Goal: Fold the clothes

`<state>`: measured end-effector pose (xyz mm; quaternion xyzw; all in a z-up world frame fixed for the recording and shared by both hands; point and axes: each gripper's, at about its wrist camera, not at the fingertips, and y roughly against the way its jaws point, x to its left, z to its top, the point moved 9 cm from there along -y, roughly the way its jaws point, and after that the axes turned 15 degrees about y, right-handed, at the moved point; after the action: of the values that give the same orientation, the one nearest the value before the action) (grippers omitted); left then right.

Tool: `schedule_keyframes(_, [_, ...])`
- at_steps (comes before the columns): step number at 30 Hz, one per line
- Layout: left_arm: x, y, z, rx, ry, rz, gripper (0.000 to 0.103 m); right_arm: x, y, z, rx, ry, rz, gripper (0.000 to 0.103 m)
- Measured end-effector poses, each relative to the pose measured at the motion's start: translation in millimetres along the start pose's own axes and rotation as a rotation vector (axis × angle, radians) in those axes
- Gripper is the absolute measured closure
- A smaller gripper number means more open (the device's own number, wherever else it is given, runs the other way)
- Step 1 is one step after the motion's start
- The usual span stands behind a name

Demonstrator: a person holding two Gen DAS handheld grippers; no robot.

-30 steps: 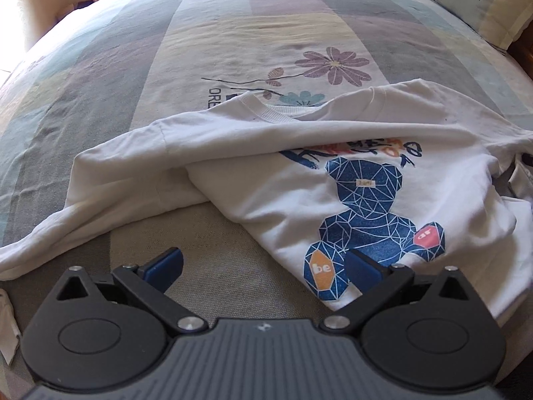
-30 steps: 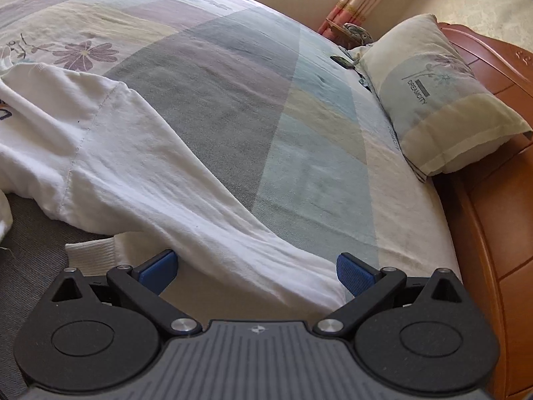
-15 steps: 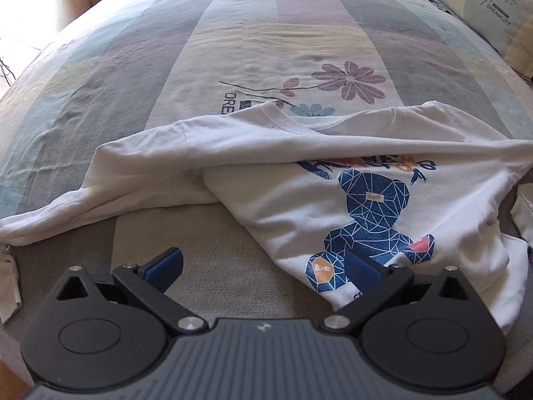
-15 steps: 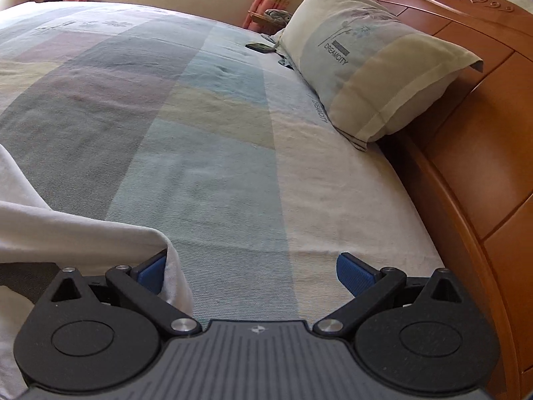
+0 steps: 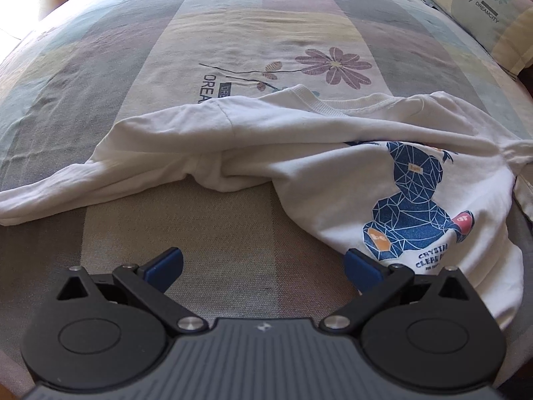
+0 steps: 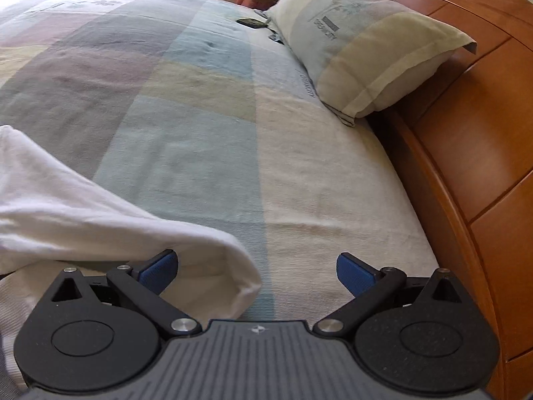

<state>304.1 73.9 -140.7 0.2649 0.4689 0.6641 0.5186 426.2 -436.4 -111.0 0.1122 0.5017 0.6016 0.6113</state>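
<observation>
The left gripper [image 5: 263, 263] has drawn nearer the white sweatshirt [image 5: 299, 140], whose bear print [image 5: 413, 206] now sits further right in the left wrist view, with lettering under the bear newly visible and the folded-over sleeve bunched more thickly beside the print. The right gripper [image 6: 256, 268] has swung away from the sweatshirt's body toward the pillow [image 6: 363, 43]; only the sleeve end [image 6: 140, 223] remains, lying between its spread fingers.
</observation>
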Motion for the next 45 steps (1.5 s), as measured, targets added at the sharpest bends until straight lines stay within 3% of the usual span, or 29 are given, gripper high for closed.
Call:
schedule_keyframes(4, [-3,-9,1,0.021,-0.017,-0.024,0.001,45,32,2,-0.047,-0.049,0.171,0.000])
schedule_keyframes(6, [-7,-13,2,0.030,-0.035,-0.039,0.001,65,37,6,-0.049,-0.052,0.208,0.000])
schedule_keyframes(10, [-13,-15,3,0.024,-0.084,-0.040,0.001,80,19,10,0.004,-0.122,0.208,0.000])
schedule_keyframes(14, [-13,-13,0,0.022,-0.092,-0.055,0.001,75,-8,16,0.044,-0.336,0.205,0.000])
schedule_keyframes(16, [-11,-13,-2,0.026,-0.084,-0.065,0.001,71,-19,6,0.090,-0.377,0.181,0.000])
schedule_keyframes(21, [4,-14,-10,0.027,-0.049,-0.050,0.001,82,-13,-4,0.139,-0.313,0.166,0.000])
schedule_keyframes(27, [15,-18,-14,0.035,-0.024,-0.034,0.001,76,15,-55,0.206,-0.332,0.260,0.000])
schedule_keyframes(30, [11,-19,-10,0.029,-0.033,-0.035,0.001,76,28,-75,0.233,-0.298,0.224,0.000])
schedule_keyframes(33, [4,-16,-4,0.012,-0.052,-0.038,0.001,76,37,-72,0.189,-0.336,0.190,0.000])
schedule_keyframes(39, [-7,-9,2,-0.010,-0.080,-0.043,0.001,68,39,-25,0.034,-0.371,0.140,0.000])
schedule_keyframes(42, [-8,-10,-2,-0.005,-0.076,-0.038,0.001,69,22,-9,0.026,-0.385,0.149,0.000])
schedule_keyframes(45, [-4,-12,-8,0.008,-0.060,-0.029,0.001,80,4,-6,0.072,-0.333,0.152,0.000])
